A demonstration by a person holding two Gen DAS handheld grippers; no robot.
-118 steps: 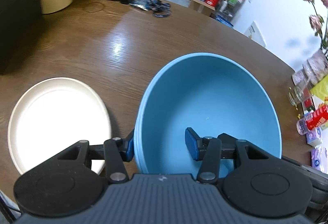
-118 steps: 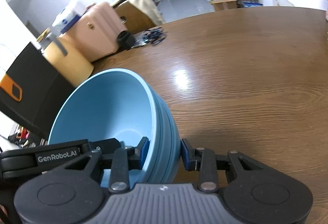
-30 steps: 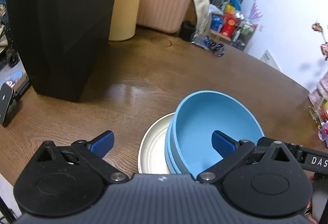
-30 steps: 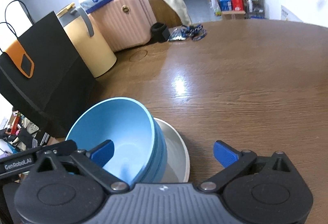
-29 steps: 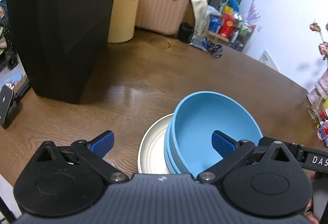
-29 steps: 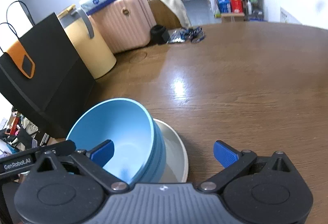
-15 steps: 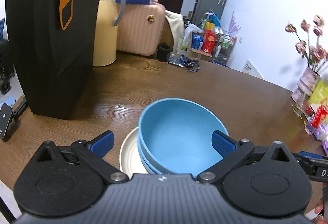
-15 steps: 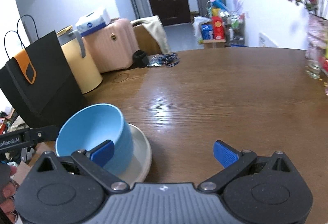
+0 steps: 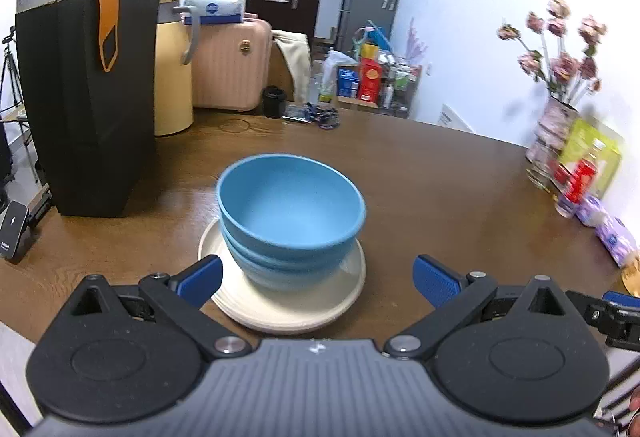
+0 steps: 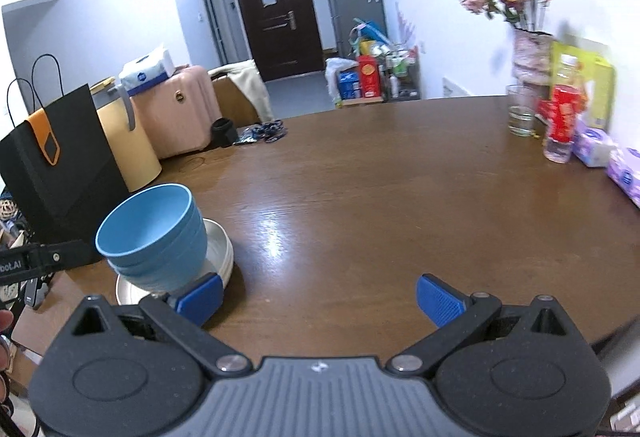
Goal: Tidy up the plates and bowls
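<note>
A stack of blue bowls (image 9: 291,213) sits nested on a cream plate (image 9: 288,307) on the brown wooden table (image 9: 440,177). My left gripper (image 9: 318,281) is open and empty, pulled back just in front of the plate. In the right wrist view the bowls (image 10: 154,237) and the plate (image 10: 218,243) lie at the lower left. My right gripper (image 10: 320,297) is open and empty, to the right of the stack over bare table.
A black paper bag (image 9: 88,97) stands left of the stack. A vase of flowers (image 10: 528,49), a glass (image 10: 520,115), a red-labelled bottle (image 10: 562,121) and tissue packs (image 10: 624,173) stand at the table's right edge. A phone on a stand (image 9: 12,229) sits far left.
Both grippers let go of the blue bowls, which now rest on the cream plate, and have pulled back and up from the stack.
</note>
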